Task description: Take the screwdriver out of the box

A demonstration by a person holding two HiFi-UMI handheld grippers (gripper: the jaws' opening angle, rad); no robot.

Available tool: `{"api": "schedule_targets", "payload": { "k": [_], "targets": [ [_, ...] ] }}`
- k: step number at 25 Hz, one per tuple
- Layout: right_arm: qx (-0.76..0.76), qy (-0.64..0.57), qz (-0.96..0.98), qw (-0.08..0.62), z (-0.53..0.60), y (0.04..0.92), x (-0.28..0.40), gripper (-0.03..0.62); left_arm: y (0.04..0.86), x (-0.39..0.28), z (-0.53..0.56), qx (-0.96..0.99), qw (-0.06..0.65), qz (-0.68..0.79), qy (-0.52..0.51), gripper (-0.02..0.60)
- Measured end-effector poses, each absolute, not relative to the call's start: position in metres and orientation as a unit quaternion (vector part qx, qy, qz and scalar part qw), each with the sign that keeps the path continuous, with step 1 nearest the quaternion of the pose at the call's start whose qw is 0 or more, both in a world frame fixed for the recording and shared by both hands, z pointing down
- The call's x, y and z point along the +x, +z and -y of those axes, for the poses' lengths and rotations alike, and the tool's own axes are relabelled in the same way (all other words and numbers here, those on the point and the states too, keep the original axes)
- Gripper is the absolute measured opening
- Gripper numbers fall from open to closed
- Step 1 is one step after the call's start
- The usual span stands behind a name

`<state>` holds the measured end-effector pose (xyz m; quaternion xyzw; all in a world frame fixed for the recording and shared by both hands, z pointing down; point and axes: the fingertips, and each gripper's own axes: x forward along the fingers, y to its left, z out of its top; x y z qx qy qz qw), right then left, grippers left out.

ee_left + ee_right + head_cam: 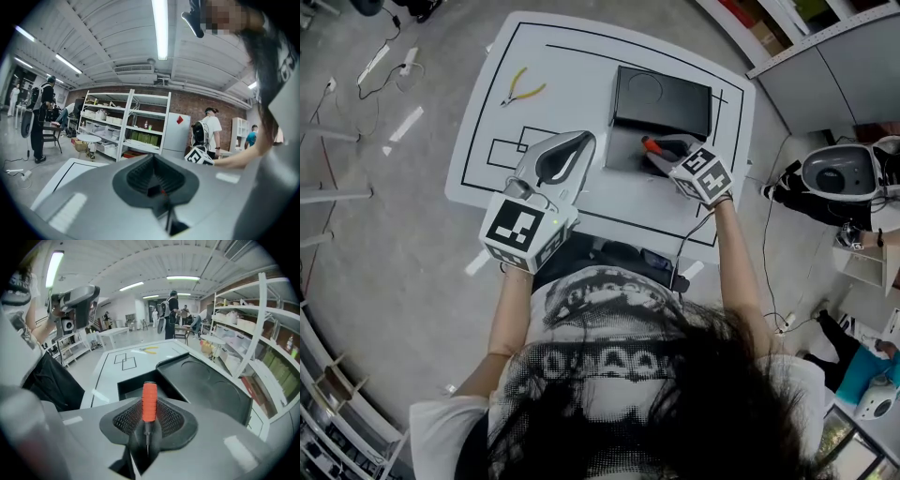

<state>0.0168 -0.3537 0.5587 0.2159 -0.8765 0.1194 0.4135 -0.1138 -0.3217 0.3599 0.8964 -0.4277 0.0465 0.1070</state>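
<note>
Left gripper [581,142] hangs well left of the box [133,383]; its jaws look pressed together on nothing, though that view is dim. Right gripper [664,156] is clamped on the screwdriver [149,401], whose orange handle sticks out past its tips, with the box just beyond and below. We judge this as mid lift-out. Next we carry it clear of the box rim, keeping the grip firm.

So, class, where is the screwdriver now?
The screwdriver is clamped in the jaws of the right gripper, over the open black box at the right of the table in the head view.
</note>
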Motion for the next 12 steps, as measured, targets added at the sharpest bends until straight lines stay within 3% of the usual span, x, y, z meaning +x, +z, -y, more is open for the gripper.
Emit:
{"api": "schedule_targets", "payload": {
  "k": [12],
  "targets": [
    [0.32,0.074,0.907,0.264,0.327,0.453,0.024,0.103,0.351,-0.085,0.285,0.899,0.094,0.423,0.058,0.0]
  ]
}}
